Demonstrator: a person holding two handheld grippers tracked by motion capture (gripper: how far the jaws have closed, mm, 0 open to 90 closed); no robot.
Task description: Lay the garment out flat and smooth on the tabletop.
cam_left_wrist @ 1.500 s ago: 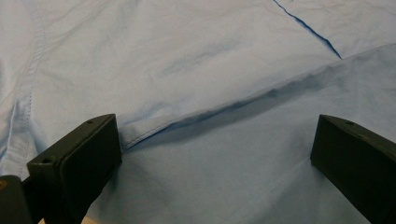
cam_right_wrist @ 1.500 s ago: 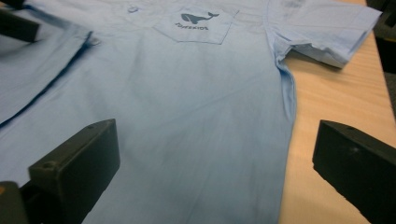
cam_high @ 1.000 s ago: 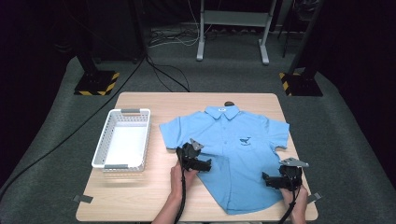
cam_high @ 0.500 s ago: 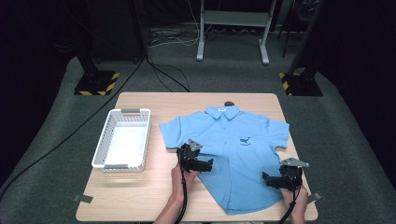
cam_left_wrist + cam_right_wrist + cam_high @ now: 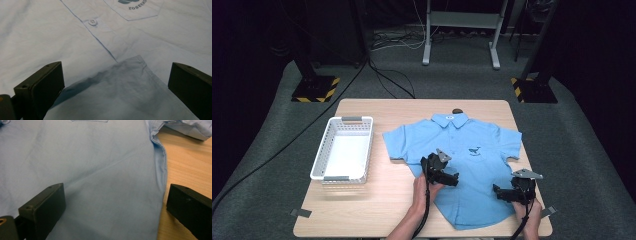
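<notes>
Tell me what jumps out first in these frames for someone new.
The light blue shirt spread flat, collar away from the person, across the right half of the wooden table. Next, the two black grippers over its lower half, the left gripper near the placket and the right gripper by the side hem, both with jaws open. A white basket sits on the table's left.

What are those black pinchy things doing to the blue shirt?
A person holds a gripper in each hand over a light blue polo shirt spread flat on a wooden table. The left gripper is above the shirt's middle, near its buttons, jaws wide open. The right gripper is at the shirt's side edge, also open. Neither has pinched any cloth yet. A white basket sits empty beside the shirt.
</notes>
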